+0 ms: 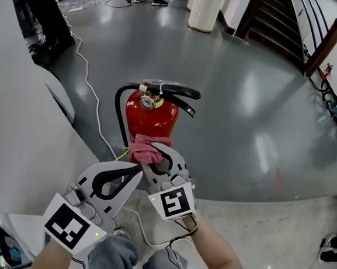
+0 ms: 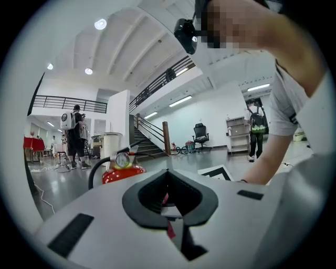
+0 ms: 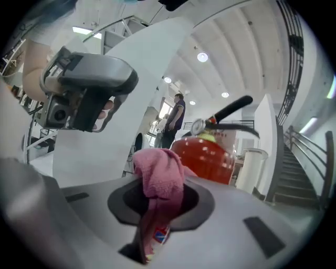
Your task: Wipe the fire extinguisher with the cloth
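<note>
Pinching the pink cloth (image 1: 145, 148) in the right gripper (image 1: 159, 158), low against the fire extinguisher (image 1: 153, 117) — upright on the floor (image 1: 248, 97) at twelve o'clock, long axis vertical. Nearer than the left gripper (image 1: 133, 170), pressed together on nothing, at seven o'clock.

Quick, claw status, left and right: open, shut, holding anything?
Left claw: shut, nothing between the jaws.
Right claw: shut on the pink cloth.
</note>
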Demonstrator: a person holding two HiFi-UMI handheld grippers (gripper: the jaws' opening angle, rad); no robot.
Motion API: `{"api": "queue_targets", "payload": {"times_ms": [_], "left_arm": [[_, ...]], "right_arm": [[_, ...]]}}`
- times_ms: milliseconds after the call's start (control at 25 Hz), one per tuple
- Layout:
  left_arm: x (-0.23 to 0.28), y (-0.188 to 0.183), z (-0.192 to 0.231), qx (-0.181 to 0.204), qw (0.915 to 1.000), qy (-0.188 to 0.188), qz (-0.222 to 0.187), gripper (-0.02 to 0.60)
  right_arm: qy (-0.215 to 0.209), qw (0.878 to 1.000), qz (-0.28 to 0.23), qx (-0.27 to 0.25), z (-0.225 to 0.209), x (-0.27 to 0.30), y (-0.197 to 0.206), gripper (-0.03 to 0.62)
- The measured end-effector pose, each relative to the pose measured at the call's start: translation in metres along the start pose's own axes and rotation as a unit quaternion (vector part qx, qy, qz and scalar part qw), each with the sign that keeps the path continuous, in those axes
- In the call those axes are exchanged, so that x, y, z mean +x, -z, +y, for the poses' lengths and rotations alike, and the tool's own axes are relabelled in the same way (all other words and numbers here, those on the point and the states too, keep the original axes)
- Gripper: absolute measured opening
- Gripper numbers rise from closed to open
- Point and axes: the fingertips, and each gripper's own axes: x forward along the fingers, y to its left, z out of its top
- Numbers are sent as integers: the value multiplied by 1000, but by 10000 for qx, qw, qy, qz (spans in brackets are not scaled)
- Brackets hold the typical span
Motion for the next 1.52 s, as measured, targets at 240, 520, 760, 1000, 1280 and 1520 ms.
{"api": "queue_targets", "payload": {"times_ms": [240,520,760,1000,1280,1520], "left_arm": [[-26,-90,2,-144,9999,-45,-71,8],[-71,-261,-24,-241,9984,-168,-476,8],[-115,-386,-67,34,9975,-236,-658,8],[-146,-423,-113,126,9971,-313,-677,8],[-166,-422,-149,-9,9967,-429,-685,8],[-173,-431,-155,83,9965,-450,-701,8]], "right_arm": [[0,9998,-123,133,-27,-27,-96,77],[-152,9978,-378,531,-60,-110,-277,77],[-390,9950,-469,790,-71,-195,-411,77],[-575,9914,-594,1013,-58,-261,-476,77],[-767,9868,-744,1218,-30,-301,-494,78],[-742,9869,-834,1164,-27,-308,-508,78]]}}
